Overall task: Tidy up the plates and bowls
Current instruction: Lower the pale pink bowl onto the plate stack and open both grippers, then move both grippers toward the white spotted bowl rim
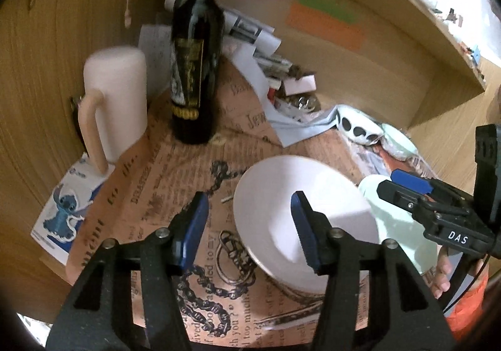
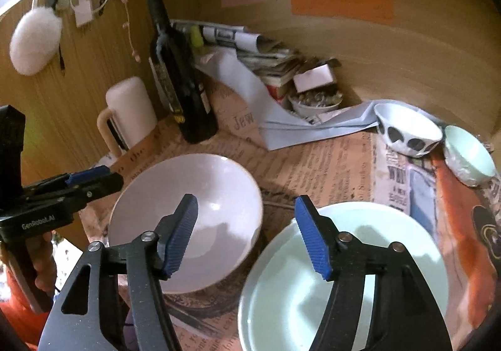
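A large white bowl point(image 1: 300, 219) point(image 2: 188, 225) sits on the newspaper-covered desk. Right of it lies a pale green plate point(image 2: 344, 282) point(image 1: 404, 238). At the back right stand a spotted white bowl point(image 2: 407, 131) point(image 1: 357, 127) and a small pale green bowl point(image 2: 469, 157) point(image 1: 397, 141). My left gripper point(image 1: 249, 225) is open and empty, hovering over the white bowl's left rim. My right gripper point(image 2: 247, 229) is open and empty, above the gap between the white bowl and the green plate. Each gripper shows in the other's view, the right one point(image 1: 404, 185) and the left one point(image 2: 90, 175).
A dark wine bottle point(image 1: 195, 63) point(image 2: 178, 75) and a pink mug point(image 1: 116, 103) point(image 2: 128, 113) stand at the back left. Papers and a small box point(image 2: 275, 69) are piled at the back. Wooden walls point(image 2: 375, 47) enclose the desk.
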Demonstrator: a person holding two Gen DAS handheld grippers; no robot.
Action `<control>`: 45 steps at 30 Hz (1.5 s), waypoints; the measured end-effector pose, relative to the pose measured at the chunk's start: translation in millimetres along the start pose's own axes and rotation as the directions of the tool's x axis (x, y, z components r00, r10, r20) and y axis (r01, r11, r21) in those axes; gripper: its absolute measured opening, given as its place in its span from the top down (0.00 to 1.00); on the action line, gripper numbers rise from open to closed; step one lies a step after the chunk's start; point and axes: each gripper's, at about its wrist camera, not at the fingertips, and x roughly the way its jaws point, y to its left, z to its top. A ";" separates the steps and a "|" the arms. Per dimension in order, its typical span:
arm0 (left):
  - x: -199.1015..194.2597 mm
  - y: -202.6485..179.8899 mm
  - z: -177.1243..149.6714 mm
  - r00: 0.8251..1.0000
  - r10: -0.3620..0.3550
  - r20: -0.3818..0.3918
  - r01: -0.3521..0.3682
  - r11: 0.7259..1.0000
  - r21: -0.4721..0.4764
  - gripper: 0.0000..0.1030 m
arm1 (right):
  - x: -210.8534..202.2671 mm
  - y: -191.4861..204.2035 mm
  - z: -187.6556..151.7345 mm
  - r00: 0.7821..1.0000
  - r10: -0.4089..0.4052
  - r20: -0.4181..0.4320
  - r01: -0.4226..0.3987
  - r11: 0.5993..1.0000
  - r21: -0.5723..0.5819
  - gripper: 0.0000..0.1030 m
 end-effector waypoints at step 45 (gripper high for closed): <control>116.8 -156.2 110.7 0.998 -0.057 0.001 0.055 0.975 0.214 0.18 | 69.2 -247.2 54.5 0.984 -0.136 -0.111 0.171 0.882 0.439 0.48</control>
